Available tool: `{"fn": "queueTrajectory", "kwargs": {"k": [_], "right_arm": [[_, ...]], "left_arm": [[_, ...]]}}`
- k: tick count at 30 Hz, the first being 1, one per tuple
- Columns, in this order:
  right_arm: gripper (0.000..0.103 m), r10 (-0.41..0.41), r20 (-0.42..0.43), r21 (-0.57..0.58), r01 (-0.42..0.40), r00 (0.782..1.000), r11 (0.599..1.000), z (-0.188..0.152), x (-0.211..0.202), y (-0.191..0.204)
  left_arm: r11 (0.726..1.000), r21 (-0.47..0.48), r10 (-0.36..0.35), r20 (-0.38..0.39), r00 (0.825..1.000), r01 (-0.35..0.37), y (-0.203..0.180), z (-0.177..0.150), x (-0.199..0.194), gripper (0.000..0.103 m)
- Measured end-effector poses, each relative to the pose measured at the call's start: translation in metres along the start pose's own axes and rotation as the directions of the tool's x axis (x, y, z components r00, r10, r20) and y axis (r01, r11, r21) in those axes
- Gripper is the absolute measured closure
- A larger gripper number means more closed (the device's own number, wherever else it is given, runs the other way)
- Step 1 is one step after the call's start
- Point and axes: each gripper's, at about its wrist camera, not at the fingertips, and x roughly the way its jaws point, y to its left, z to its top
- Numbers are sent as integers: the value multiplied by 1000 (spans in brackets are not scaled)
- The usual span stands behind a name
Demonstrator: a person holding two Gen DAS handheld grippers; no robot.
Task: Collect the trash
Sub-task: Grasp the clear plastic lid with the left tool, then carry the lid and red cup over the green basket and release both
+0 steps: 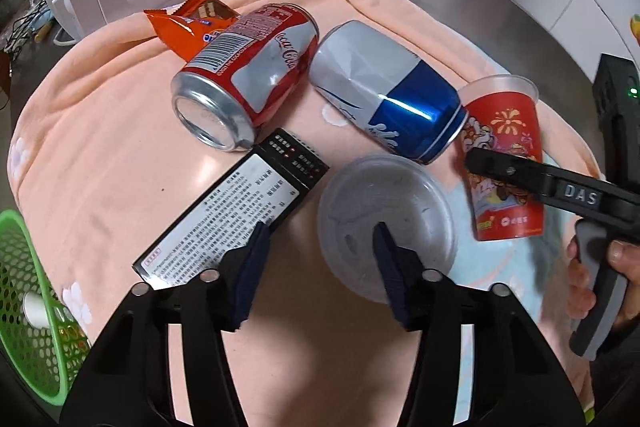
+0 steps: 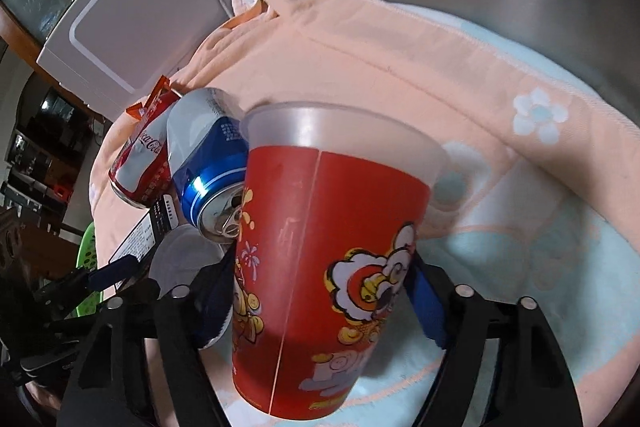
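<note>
The glossy red plastic cup point(image 2: 332, 267) is clamped by the right gripper point(image 2: 320, 291) jaws. The left gripper point(image 1: 320, 247) jaws are held apart over the round translucent lid point(image 1: 388, 227), on soft peach towelling point(image 1: 100, 155).

We see left gripper point(image 1: 322, 239): black angular frame, navy ribbed pads, silver round pins on linkages. We note right gripper point(image 2: 320, 291): same black frame, blue pads; white "DAS" lettering, grey handle, green light.
</note>
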Motion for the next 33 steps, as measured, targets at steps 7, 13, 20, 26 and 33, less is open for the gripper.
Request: {"fn": "queueTrajectory", "kwargs": {"k": [7,13,20,26,33], "right_arm": [[32,4,14,-23,-4,1000,1000,-3,-4,1],[32,14,33,-31,-13,999,999,-8,-15,1],[32,32,61,-62,-28,998,998,-17,-33,11],[32,50,89,-110,-40,995,993,-24,-52,28],[32,99,100,-185,-79,990,980,-28,-64,61]], "left_arm": [[1000,-9,4,-28,1000,-4,-8,-3,13,54],[1000,12,-12,-27,1000,12,-19,-5,19,81],[999,21,-30,8,1000,30,-25,-6,2,97],[999,16,-42,23,999,42,-19,-12,-12,99],[999,-36,-26,80,996,29,9,-22,-46,99]]}}
